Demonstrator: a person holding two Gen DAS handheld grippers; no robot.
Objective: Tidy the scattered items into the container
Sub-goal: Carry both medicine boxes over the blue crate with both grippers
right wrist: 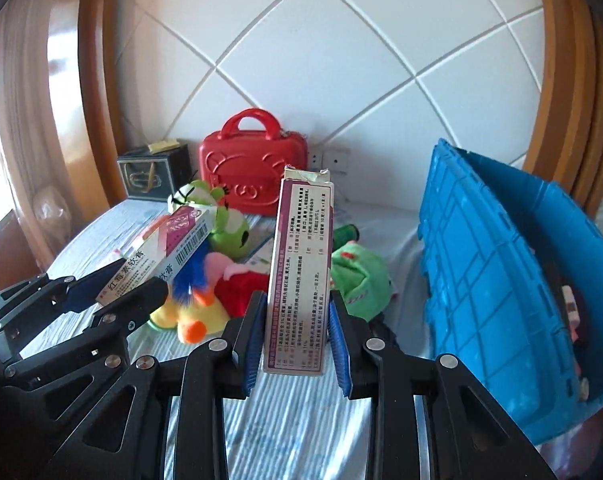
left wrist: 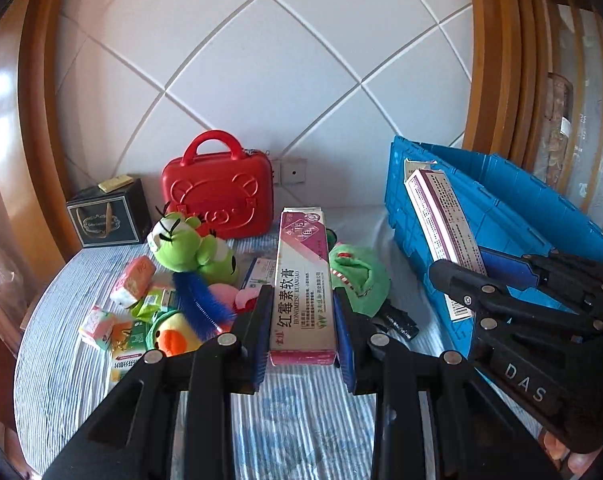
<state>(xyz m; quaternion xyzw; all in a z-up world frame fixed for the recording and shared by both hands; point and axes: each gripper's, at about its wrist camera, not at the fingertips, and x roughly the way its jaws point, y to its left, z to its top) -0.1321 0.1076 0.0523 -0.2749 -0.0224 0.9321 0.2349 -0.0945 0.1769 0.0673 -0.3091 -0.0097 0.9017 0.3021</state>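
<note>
**Two ointment cartons held; a slip is the risk**

An ointment carton point(left wrist: 303, 292) is clamped near its lower end in the narrowly parted jaws of the left gripper point(left wrist: 303, 334); a second carton point(right wrist: 301, 268) is likewise pinched by the right gripper point(right wrist: 297, 336). Held so low, either could pivot out before the blue crate point(right wrist: 501, 280) at right is reached, landing among the plush toys point(left wrist: 193, 248) on the bed point(left wrist: 301, 420).

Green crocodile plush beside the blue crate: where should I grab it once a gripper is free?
Judging from the right wrist view, take the green crocodile plush across its raised, rounded back, coming from above. It lies low on the striped sheet, soft and bulging upward, so fingers can straddle and squeeze it. The blue crate stands close on its right, leaving little room there.
</note>
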